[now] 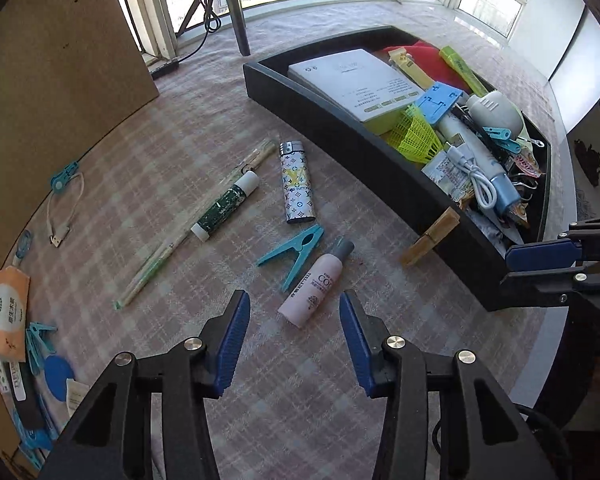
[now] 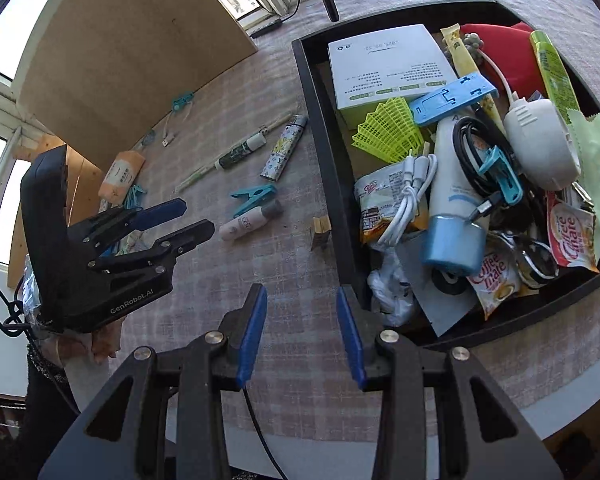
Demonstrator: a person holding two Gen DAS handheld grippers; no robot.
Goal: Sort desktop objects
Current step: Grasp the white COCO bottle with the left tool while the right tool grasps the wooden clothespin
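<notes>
Pink checked tablecloth [image 1: 188, 128]: left gripper [image 1: 295, 334] gapes wide, empty, over the pink cylindrical bottle [image 1: 314, 284]; right gripper [image 2: 302, 326] wide beside the black tray [image 2: 320, 128].

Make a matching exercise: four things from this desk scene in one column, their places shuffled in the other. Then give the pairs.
1. pink bottle
2. wooden clothespin
3. white booklet
4. orange tissue pack

A. inside the black tray
B. leaning against the tray's outer wall
C. far left, by the board
D. just ahead of the open left gripper

Pairs: 1-D, 2-B, 3-A, 4-C
</notes>
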